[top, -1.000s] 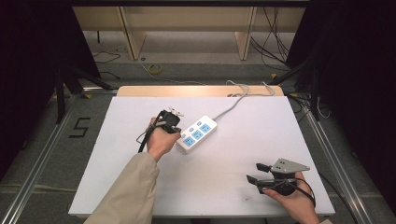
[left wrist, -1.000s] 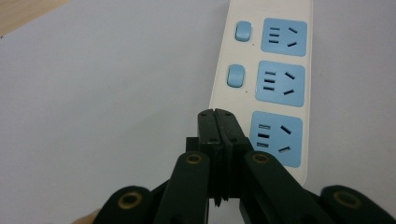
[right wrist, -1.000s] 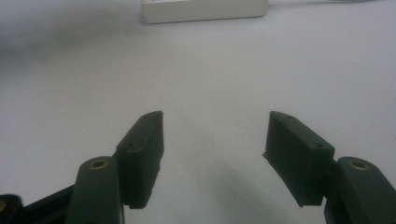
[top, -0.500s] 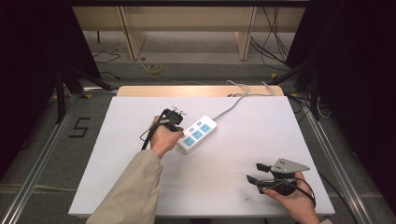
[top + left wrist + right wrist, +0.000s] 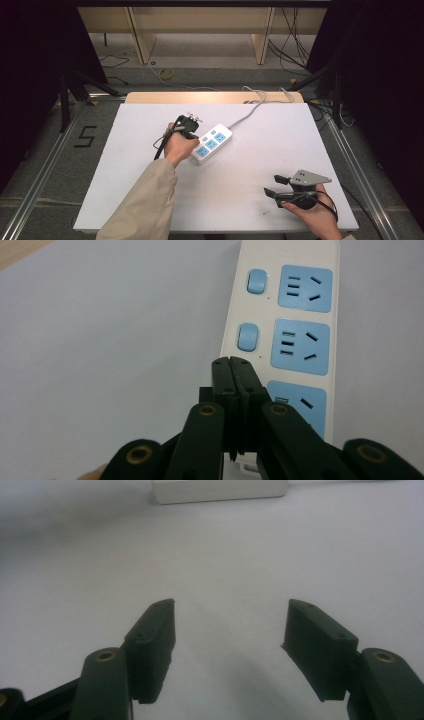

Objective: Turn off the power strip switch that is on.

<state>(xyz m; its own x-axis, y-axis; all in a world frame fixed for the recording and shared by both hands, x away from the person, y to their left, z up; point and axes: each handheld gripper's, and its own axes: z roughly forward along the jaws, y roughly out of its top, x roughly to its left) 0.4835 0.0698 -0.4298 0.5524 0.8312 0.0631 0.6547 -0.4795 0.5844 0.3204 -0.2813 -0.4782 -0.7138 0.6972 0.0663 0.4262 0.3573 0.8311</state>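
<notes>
My left tongs (image 5: 233, 362) are pressed together, tips over the near switch end of the white power strip (image 5: 212, 143), which lies mid-surface (image 5: 260, 165). My right tongs (image 5: 227, 630) rest spread, well apart near the front edge.

White power strip (image 5: 212, 142), blue sockets (image 5: 303, 346)

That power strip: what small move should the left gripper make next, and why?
Probably press straight down. The left gripper is shut, its tips poised over the power strip at the third blue switch, hidden beneath them; two switches show beyond. The right gripper waits open.
</notes>
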